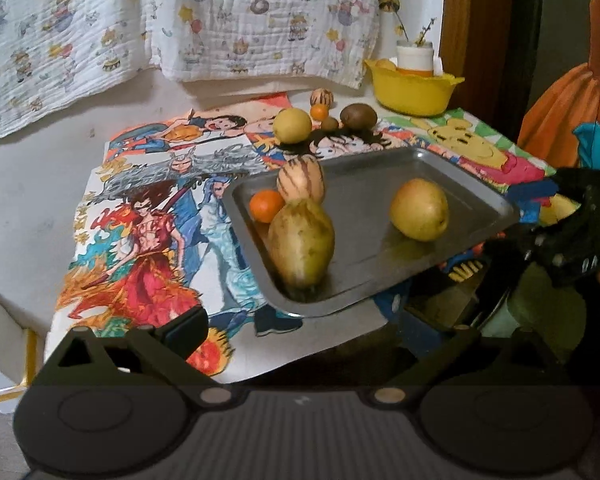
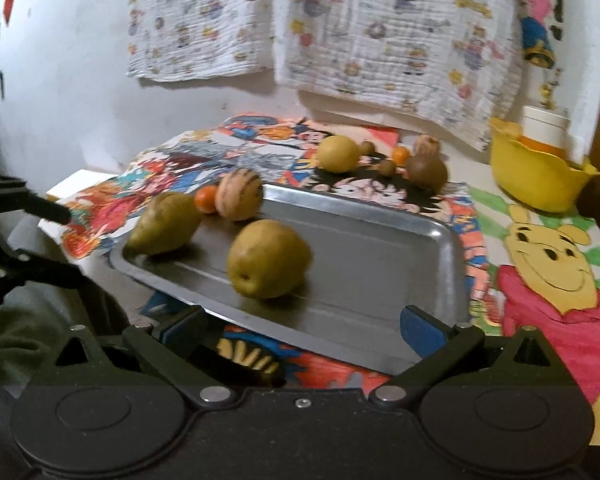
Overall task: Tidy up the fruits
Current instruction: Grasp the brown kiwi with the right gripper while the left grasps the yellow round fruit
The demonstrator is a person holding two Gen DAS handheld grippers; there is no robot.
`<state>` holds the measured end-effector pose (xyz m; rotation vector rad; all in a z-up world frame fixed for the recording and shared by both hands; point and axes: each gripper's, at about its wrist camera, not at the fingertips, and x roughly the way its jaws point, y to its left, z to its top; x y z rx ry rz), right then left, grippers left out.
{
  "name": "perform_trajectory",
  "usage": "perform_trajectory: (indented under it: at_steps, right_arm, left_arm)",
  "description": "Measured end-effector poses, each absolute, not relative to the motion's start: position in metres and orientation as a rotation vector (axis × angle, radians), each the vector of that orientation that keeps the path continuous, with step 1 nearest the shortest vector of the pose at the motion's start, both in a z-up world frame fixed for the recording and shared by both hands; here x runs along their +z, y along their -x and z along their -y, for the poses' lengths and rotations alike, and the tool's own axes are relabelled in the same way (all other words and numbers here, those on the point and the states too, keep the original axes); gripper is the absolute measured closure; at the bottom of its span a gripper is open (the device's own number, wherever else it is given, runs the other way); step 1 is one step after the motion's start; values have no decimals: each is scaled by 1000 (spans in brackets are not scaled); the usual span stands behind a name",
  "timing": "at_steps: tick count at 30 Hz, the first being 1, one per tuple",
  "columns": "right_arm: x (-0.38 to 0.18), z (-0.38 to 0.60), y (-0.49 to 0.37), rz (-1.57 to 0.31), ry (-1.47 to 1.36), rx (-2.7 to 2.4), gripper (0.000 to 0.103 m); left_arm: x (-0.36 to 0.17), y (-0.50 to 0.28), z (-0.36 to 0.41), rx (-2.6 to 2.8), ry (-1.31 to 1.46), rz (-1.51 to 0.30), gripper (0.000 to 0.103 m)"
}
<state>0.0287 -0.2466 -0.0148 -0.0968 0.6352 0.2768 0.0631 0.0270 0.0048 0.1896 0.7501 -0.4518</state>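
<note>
A metal tray lies on the cartoon-printed table cover. It holds a green pear, a yellow apple, a small orange and a striped melon-like fruit. Behind it lie a yellow fruit, kiwis, a small orange and a striped fruit. My left gripper is open and empty before the tray's near corner. My right gripper is open, its fingers straddling the tray's near edge.
A yellow bowl with a white cup stands at the back right. Printed cloth hangs on the wall behind. The right gripper's body shows at the right of the left wrist view; the left gripper's body shows in the right wrist view.
</note>
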Motion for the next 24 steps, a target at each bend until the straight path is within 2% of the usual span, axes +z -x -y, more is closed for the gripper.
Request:
perform_trajectory:
  at_steps: [9, 15, 24]
  right_arm:
    - [-11, 273, -63, -645, 59, 153, 1]
    - [1, 279, -105, -559, 8, 184, 1]
    - [2, 273, -188, -541, 131, 191, 1]
  left_arm:
    - [15, -116, -44, -432, -201, -811, 0]
    - [24, -163, -53, -390, -174, -758, 0]
    - [24, -243, -27, -411, -169, -724, 0]
